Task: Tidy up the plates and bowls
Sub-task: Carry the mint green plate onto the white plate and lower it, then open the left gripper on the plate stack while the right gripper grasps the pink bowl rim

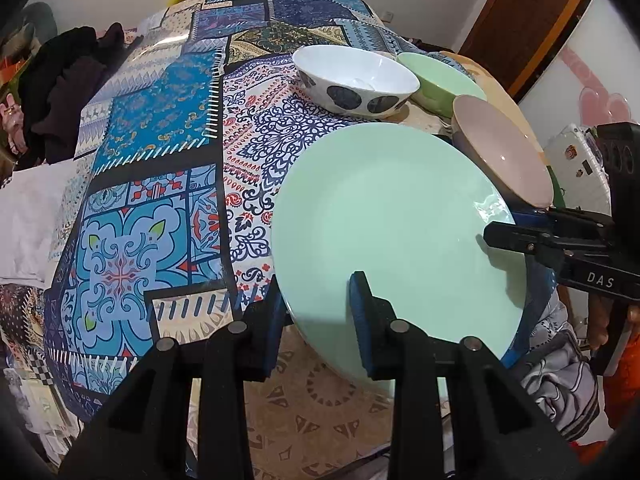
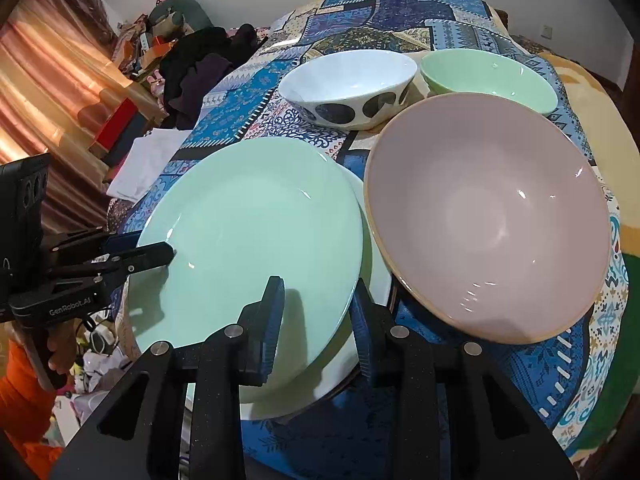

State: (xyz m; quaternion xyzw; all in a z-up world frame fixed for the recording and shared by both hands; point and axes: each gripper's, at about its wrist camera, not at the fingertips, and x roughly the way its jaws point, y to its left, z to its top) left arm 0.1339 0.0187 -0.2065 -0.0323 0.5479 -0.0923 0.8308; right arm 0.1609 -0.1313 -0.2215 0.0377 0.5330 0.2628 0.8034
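Both grippers pinch the mint green plate (image 2: 256, 236) by its rim: the left gripper (image 1: 318, 308) at lower centre of its view, the right gripper (image 2: 316, 312) likewise. The pink bowl (image 2: 488, 216) lies right, the spotted bowl (image 2: 348, 84) and green bowl (image 2: 488, 76) above.

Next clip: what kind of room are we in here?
Probably a lived-in home room, perhaps a bedroom or dining corner: a patchwork-print tablecloth, curtains, piled dark clothes and a wooden door.
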